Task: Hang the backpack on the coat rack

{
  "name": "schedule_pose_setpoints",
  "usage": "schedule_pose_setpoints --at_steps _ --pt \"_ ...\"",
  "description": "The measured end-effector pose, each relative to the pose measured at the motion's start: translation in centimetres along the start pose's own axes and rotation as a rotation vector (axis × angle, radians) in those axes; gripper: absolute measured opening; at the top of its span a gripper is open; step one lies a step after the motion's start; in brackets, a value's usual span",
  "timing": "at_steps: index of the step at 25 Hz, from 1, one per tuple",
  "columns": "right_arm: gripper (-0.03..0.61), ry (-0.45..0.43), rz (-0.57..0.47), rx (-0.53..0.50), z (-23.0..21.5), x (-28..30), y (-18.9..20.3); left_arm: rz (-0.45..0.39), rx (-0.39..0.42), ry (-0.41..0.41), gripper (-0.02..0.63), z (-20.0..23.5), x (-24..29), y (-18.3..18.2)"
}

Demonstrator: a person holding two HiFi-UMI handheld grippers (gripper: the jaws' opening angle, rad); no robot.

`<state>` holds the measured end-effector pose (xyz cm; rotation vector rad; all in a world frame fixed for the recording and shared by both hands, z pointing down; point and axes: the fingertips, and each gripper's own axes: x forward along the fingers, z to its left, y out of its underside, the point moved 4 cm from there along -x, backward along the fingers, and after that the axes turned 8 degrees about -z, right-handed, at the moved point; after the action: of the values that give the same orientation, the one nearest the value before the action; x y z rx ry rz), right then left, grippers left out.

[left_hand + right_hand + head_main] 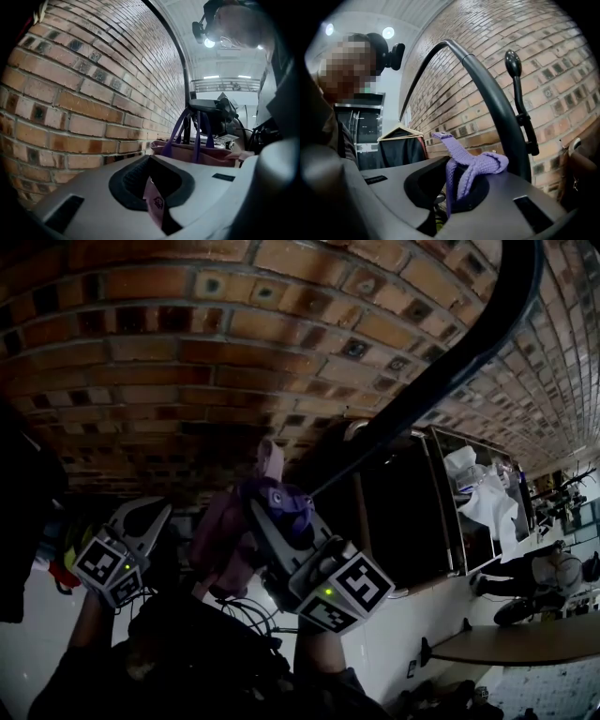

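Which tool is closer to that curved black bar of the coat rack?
Right. The right tool, gripping the purple strap, sits right by the bar; the left tool holds the backpack on its far side, farther away.

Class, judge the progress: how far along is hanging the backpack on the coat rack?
Done: backpack held up, right gripper shut on its purple strap, left gripper pinching a pink tab. In hand: holding it beside the coat rack. Left: loop the strap over a hook.

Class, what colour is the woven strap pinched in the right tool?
The strap is purple; right gripper view shows it best.
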<state>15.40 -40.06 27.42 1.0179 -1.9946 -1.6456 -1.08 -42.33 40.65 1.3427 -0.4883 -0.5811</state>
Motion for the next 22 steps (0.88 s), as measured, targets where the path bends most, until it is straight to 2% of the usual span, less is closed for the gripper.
schedule_pose_setpoints --at_steps 6,14,22 --pt "-0.002 0.029 0.009 0.046 -0.7 -1.4 1.3 -0.006 0.021 0.013 0.012 -0.7 0.5 -0.4" --pt "-0.003 0.085 0.048 0.019 -1.7 -3.2 3.6 0.000 0.017 -0.007 0.012 -1.7 -0.3 0.0" --pt "-0.002 0.108 0.060 0.011 -1.6 -4.5 5.2 -0.001 0.038 0.006 0.012 -4.5 -1.9 0.4"
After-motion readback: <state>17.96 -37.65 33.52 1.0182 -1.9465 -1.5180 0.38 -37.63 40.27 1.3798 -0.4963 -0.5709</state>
